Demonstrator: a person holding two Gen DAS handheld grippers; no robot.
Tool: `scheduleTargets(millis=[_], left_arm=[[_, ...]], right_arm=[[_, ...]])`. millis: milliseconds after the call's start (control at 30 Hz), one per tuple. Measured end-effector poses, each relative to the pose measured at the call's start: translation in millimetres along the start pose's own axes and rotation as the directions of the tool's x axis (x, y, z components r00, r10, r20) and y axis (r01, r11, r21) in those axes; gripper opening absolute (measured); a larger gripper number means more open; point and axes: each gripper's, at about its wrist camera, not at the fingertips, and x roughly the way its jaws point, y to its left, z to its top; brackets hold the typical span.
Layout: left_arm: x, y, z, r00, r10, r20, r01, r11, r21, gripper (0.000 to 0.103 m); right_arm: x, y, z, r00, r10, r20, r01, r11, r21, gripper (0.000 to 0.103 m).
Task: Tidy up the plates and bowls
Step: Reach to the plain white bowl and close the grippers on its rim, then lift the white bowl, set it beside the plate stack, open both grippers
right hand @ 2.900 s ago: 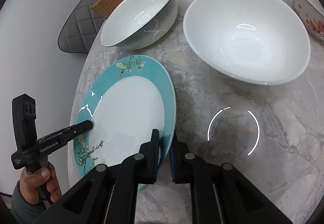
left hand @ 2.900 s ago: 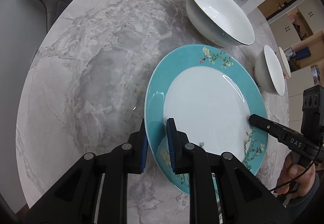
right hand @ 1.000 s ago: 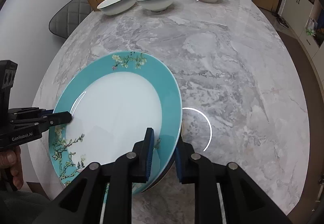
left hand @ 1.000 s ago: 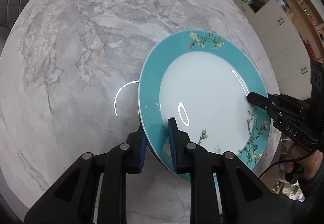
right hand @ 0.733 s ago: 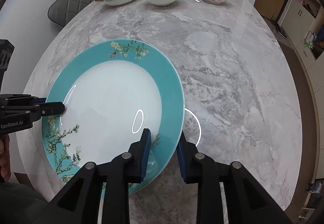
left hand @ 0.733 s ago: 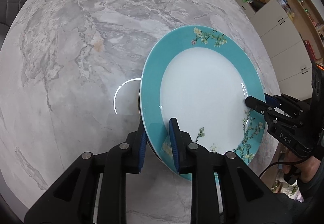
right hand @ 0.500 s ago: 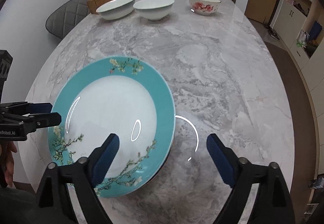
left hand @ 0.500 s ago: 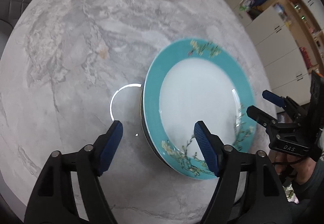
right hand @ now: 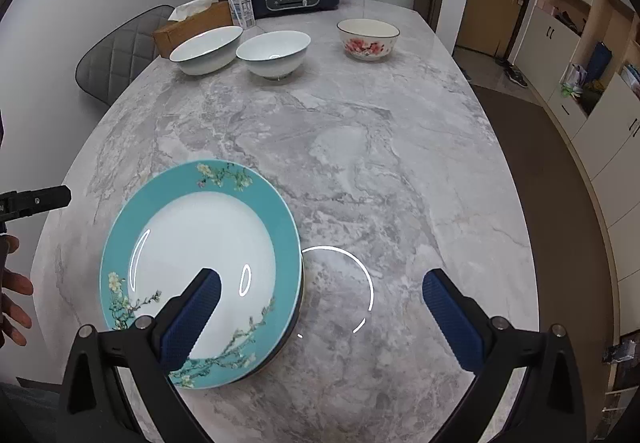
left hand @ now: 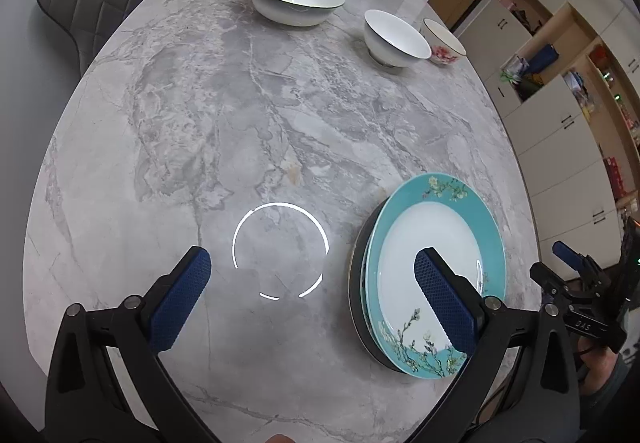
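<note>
I am counting 3 bowls: 2 white bowls (right hand: 206,50) (right hand: 273,53) and 1 flowered bowl (right hand: 368,39). I am seeing 1 teal plate (right hand: 200,259), 1 tissue box (right hand: 192,23), 1 chair (right hand: 116,59).

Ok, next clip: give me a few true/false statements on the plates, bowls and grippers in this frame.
1. Both grippers are open. True: the left gripper and right gripper have their jaws spread wide, holding nothing.
2. The teal plate is clamped in the right gripper. False: it rests on a stack of plates on the table.
3. Three bowls stand at the far end. True: two white bowls and a floral bowl.
4. The floral bowl is nested inside a white bowl. False: it stands alone, apart from them.
</note>
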Motion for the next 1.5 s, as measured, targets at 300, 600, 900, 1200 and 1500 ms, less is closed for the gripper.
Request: scheduleTargets(millis=[300,600,900,1200,1500], left_arm=[[1,36,67,0.998,0.023,0.051,-0.012,0.981,-0.196,0.103],[41,71,244,0.959,0.257,0.119,-0.236,0.957,-0.166,0.102],[131,95,330,0.97,0.243,0.013,-0.236,0.954,-0.187,0.102],[185,97,341,0.979,0.192,-0.07,-0.201,0.967,-0.155,0.059],[203,82,340,0.979,0.182,-0.089,-0.191,0.975,-0.113,0.012]], right_arm=[[28,10,88,0.974,0.21,-0.086,-0.214,0.976,-0.036,0.103],[115,46,303,0.951,0.281,-0.131,-0.3,0.942,-0.154,0.103],[258,109,406,0.921,0.251,-0.299,-0.301,0.944,-0.133,0.095],[328,129,400,0.882,0.209,-0.422,-0.279,0.954,-0.111,0.059],[333,136,383,0.873,0.223,-0.434,-0.296,0.949,-0.107,0.01]])
